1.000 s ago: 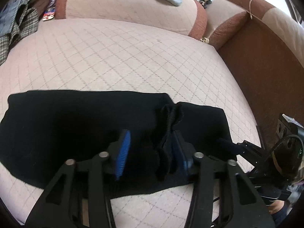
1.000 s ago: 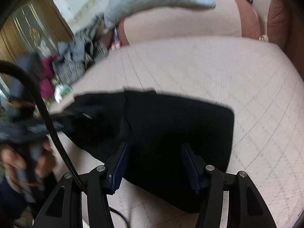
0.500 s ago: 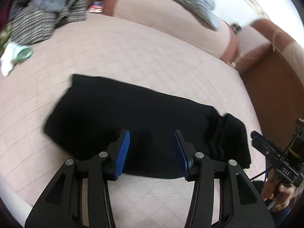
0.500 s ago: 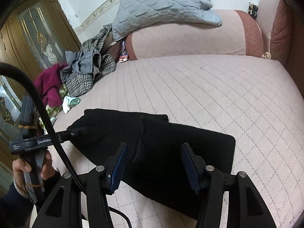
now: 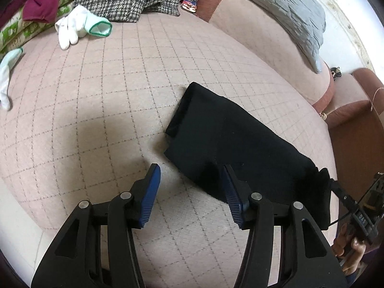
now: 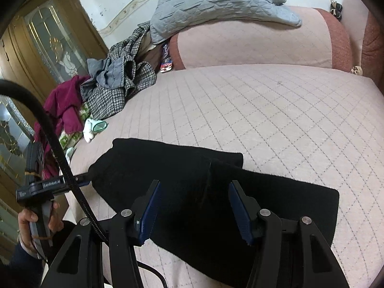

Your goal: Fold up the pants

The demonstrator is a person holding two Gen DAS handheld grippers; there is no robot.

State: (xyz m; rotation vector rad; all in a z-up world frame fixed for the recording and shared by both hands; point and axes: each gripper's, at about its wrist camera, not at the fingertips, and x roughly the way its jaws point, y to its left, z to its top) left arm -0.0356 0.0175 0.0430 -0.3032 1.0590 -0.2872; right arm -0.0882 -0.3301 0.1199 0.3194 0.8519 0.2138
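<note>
On the quilted bed [image 6: 276, 110] the black pants [image 6: 192, 182] lay as a long folded band near the front edge, one end toward the left gripper [image 5: 190, 192] and the other under the right gripper [image 6: 192, 206]. Both tongs were released, their jaws spread wide with nothing between the blue pads [image 5: 151, 192]. In the left wrist view, the left gripper hovered at the band's near end, one finger over the cloth and the other over bare quilt. The right gripper hung just above the middle of the band, both fingers over black fabric.

By my reading, the lengthwise fold was done and the step in hand was a crosswise fold. That would call for lowering the left tongs onto the free end, pinching all layers together, and carrying the end over toward the other end. The dark cloth hid its layers, so a partial pinch looked possible.

No containers showed in either view. Behind the pants lay only a white glove [image 5: 79, 26], a checked coat [image 6: 115, 91] and a grey quilt [image 6: 216, 2].
</note>
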